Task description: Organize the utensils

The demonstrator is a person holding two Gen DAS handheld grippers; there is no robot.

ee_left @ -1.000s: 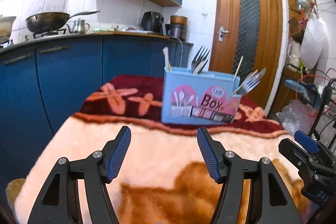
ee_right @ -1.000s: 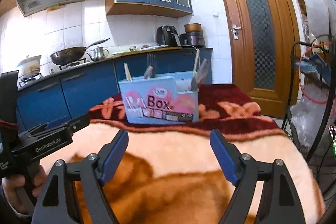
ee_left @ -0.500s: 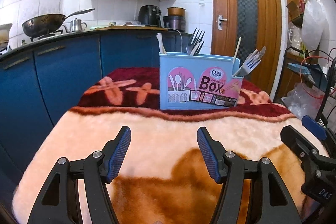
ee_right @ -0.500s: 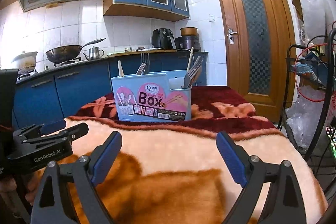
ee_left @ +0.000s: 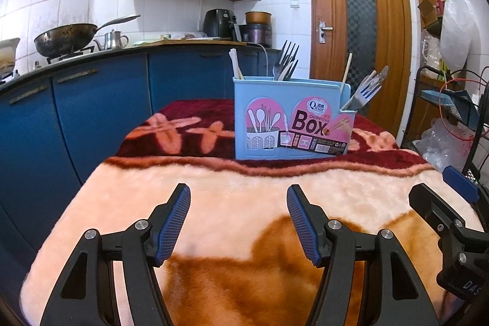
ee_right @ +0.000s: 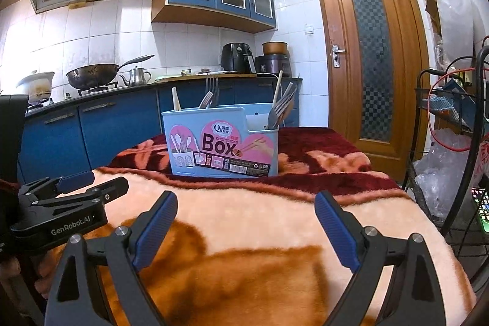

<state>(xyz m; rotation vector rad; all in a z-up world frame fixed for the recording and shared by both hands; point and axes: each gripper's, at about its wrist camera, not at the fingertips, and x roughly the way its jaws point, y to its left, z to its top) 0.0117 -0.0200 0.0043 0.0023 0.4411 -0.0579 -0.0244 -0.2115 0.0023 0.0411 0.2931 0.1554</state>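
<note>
A light blue utensil box [ee_left: 293, 118] with a pink "Box" label stands upright on the far, dark red part of the blanket-covered table [ee_left: 214, 197]. Forks [ee_left: 285, 60], chopsticks [ee_left: 236, 63] and more forks [ee_left: 366, 90] stick out of its compartments. It also shows in the right wrist view [ee_right: 221, 139], with forks [ee_right: 211, 95] in it. My left gripper [ee_left: 238, 219] is open and empty, low over the blanket, well short of the box. My right gripper [ee_right: 246, 226] is open and empty, to the right of the left one.
Blue kitchen cabinets [ee_left: 91, 112] with a wok [ee_left: 65, 38] and kettle run along the left and back. A wooden door [ee_left: 360, 35] is behind the box. A wire rack with cables and bags [ee_left: 452, 112] stands at the table's right side.
Both views have levelled out and drawn back a little from the box. Both grippers stay open and empty; the right jaws have widened slightly.
</note>
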